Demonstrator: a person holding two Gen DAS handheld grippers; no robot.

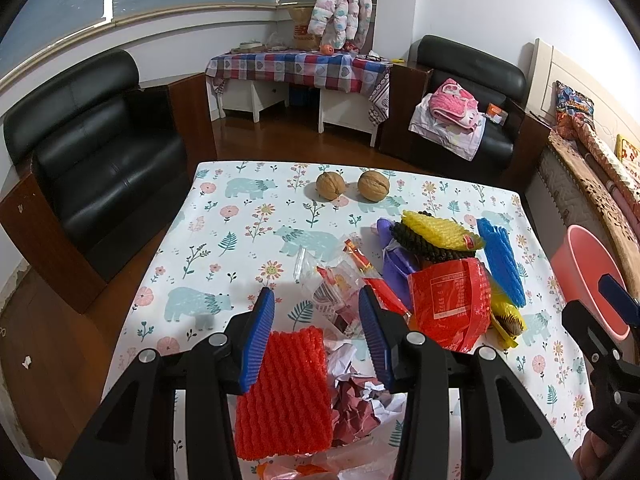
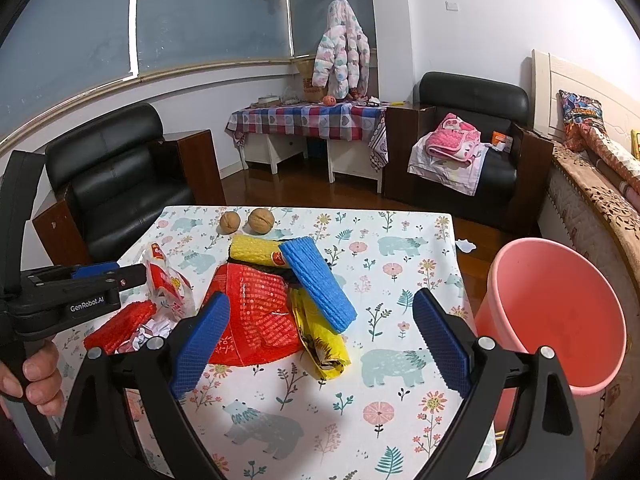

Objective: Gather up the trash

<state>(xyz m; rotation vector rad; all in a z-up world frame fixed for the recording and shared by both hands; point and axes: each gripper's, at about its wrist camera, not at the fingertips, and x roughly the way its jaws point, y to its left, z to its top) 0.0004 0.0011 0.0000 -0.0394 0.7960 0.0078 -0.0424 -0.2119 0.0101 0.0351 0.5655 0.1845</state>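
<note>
A pile of trash lies on the patterned tablecloth (image 1: 224,248). A red foam net (image 1: 286,392) and crumpled paper (image 1: 360,396) lie under my left gripper (image 1: 316,336), which is open and empty above them. Clear plastic wrappers (image 1: 340,280) lie just ahead of it. A red bag (image 2: 256,312), a yellow foam net (image 2: 256,250), a blue foam net (image 2: 316,284) and a yellow wrapper (image 2: 324,344) lie ahead of my right gripper (image 2: 320,344), which is open and empty. A pink bin (image 2: 560,312) stands tilted at the table's right edge.
Two walnuts (image 1: 352,186) sit at the table's far side. Black armchairs (image 1: 92,160) stand left and far right. A checked-cloth side table (image 1: 300,68) stands at the back wall. A bed (image 2: 592,184) runs along the right.
</note>
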